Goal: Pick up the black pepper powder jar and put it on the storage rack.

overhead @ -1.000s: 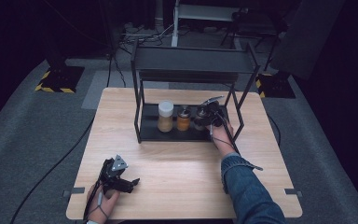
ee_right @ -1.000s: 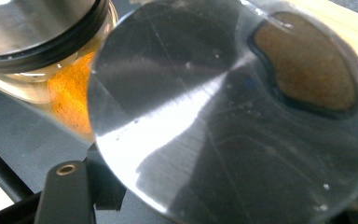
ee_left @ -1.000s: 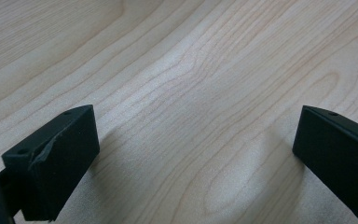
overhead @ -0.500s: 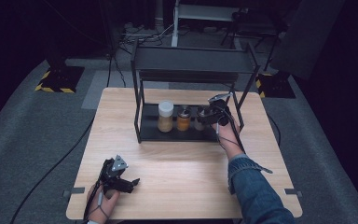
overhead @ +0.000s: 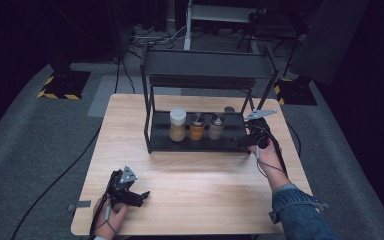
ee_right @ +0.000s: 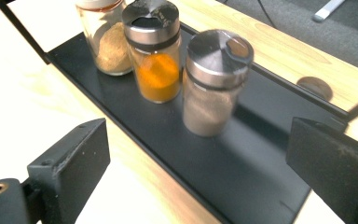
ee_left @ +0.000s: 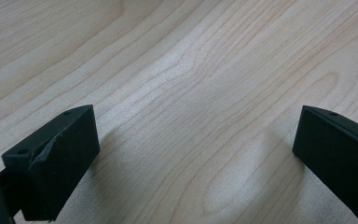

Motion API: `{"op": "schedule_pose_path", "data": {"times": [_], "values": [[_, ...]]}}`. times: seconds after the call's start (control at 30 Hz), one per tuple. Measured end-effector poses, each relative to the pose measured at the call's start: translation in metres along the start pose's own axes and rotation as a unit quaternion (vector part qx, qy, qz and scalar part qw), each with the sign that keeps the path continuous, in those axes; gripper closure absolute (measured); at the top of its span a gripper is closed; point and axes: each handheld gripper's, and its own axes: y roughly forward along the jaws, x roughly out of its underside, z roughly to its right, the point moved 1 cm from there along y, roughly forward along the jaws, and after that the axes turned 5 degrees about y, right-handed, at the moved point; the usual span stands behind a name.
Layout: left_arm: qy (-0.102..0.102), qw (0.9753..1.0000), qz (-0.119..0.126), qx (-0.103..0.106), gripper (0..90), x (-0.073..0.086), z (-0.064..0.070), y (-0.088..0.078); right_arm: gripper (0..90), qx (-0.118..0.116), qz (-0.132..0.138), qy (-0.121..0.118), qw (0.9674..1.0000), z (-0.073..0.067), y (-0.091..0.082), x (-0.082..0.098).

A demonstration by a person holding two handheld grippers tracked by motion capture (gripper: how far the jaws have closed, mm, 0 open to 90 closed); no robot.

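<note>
White-capped jar (ee_right: 103,35) cut off, half behind orange jar (ee_right: 154,56).

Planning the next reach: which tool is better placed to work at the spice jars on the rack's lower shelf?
Right: the right tool hangs open beside the rack, near the jars; the left tool rests far off.

The right tongs (overhead: 244,141) have opened, let go of the grey spice jar (overhead: 216,126) and drawn back from the shelf (overhead: 200,143).
</note>
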Motion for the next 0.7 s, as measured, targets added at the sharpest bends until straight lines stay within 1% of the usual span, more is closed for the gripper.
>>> {"op": "schedule_pose_path", "data": {"times": [0.1,0.2,0.33,0.43,0.53,0.7], "values": [[0.0,1.0,0.0,0.0,0.0,0.0,0.0,0.0,4.9,-0.003,0.006,-0.001,1.0,0.003,-0.012,0.01],[0.0,1.0,0.0,0.0,0.0,0.0,0.0,0.0,4.6,0.001,0.01,-0.002,1.0,0.003,-0.022,0.02],[0.0,1.0,0.0,0.0,0.0,0.0,0.0,0.0,4.5,-0.003,0.015,0.001,0.9999,0.007,-0.035,0.033],[0.0,1.0,0.0,0.0,0.0,0.0,0.0,0.0,4.5,-0.016,0.025,0.006,0.9996,0.011,-0.046,0.042],[0.0,1.0,0.0,0.0,0.0,0.0,0.0,0.0,4.5,-0.013,0.035,-0.002,0.9993,0.01,-0.057,0.051],[0.0,1.0,0.0,0.0,0.0,0.0,0.0,0.0,4.5,-0.012,0.038,-0.008,0.9992,0.009,-0.07,0.063]]}}
